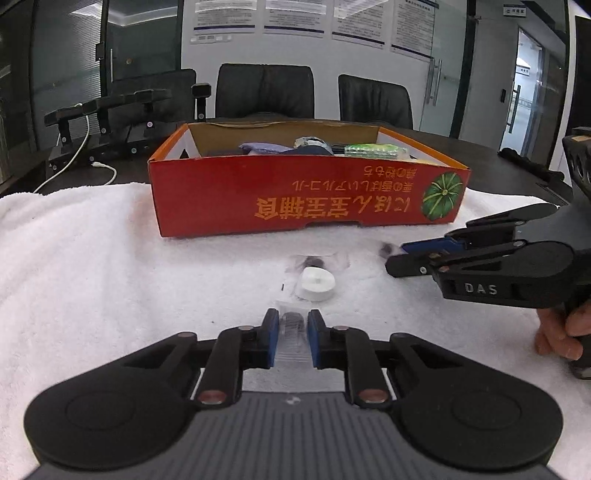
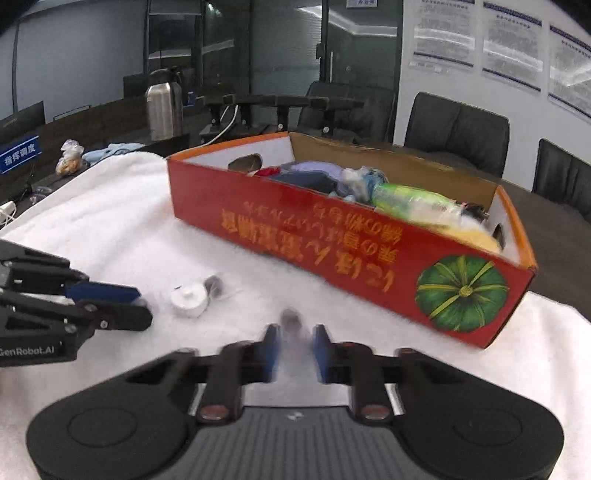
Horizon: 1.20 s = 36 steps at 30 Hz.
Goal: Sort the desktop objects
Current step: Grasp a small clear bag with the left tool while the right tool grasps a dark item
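On white towel (image 1: 110, 266), left tool (image 1: 293, 334) pinches clear staple box (image 1: 293, 339)

Pretty sure I was in an office meeting room: dark conference table (image 1: 461, 147), black leather chairs (image 1: 264, 90), glass doors (image 1: 439, 85), notices (image 1: 295, 16) pinned on the wall.

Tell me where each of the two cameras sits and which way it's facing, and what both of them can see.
Left wrist: on the left gripper, looking forward and down over the white towel at the red cardboard box; its fingers pinch a small clear packet; the right gripper and a hand show.
Right wrist: on the right gripper, facing the box's corner slantwise; the left gripper shows.
Shared: box, towel, white round cap.
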Available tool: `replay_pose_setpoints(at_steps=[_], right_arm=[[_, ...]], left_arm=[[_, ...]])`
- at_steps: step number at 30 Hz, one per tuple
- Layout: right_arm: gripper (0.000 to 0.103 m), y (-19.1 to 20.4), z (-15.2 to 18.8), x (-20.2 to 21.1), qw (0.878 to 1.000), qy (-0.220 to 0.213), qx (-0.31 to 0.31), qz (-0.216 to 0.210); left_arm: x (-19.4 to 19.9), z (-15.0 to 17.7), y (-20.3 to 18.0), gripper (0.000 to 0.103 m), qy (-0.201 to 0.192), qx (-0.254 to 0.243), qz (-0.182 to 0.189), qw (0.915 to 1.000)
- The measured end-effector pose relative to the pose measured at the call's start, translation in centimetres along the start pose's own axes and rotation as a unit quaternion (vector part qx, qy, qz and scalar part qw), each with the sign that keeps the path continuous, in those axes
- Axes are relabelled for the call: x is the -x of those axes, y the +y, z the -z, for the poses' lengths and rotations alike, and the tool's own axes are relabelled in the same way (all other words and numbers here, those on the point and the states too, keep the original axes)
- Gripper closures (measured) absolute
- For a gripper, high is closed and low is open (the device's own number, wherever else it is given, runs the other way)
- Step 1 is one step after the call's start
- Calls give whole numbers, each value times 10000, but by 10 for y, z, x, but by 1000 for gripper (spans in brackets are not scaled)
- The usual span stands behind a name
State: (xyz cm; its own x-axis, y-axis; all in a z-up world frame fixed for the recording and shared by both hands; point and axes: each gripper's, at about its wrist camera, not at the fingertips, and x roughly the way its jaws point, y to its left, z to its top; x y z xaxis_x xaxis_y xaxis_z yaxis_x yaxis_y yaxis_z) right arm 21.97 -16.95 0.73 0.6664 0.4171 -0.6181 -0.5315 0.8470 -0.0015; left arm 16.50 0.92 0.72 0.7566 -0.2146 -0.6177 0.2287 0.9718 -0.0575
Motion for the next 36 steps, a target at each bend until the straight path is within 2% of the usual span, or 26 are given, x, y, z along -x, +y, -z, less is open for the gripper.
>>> replay_pose_setpoints(at_steps=[3,5,9,13,16,19,21,23,25,26,29,32,33,34,36], right_arm=[[101,8,1,4,10000,52,50,-38],[101,16,4,14,9997,36,95,-217],[101,32,8,26,9990,-48,403,-164],[101,35,5,36,9992,-7,320,-221],[101,41,8,52,9989,110,249,-373],[101,51,20,71,9976,107,306,-612],[101,62,27,79,9971,93,471,-593],[91,69,26,79,9981,19,590,-203],[67,62,18,72,9988,-118,472,-19],[66,56,14,66,9993,-147,332,-51],[66,35,-1,38,9991,-71,-368,-196],[68,30,-8,8,9984,37,-546,-135],[78,31,-8,1,9984,120,-551,-93],[86,34,-5,0,9988,14,-492,22],[87,38,-3,6,9991,67,-419,65]], left_arm=[[8,0,-2,87,121,92,159,9998],[15,2,-6,87,98,107,277,9995],[29,2,-17,87,-50,-43,263,9996],[50,6,-22,87,-86,-34,400,9992],[66,15,-24,87,-151,-155,340,9992],[72,26,-24,87,-123,-24,344,9993],[68,31,-25,87,-53,138,332,9993],[65,32,-27,87,-14,128,247,9996],[71,32,-32,87,-173,23,152,9997],[75,32,-33,87,-231,8,148,9996],[86,32,-33,87,-323,38,155,9994],[93,34,-30,87,-359,26,18,9993],[95,34,-27,87,-357,55,-2,9993],[97,35,-25,87,-358,87,-23,9993],[99,35,-22,87,-359,108,-32,9993]])
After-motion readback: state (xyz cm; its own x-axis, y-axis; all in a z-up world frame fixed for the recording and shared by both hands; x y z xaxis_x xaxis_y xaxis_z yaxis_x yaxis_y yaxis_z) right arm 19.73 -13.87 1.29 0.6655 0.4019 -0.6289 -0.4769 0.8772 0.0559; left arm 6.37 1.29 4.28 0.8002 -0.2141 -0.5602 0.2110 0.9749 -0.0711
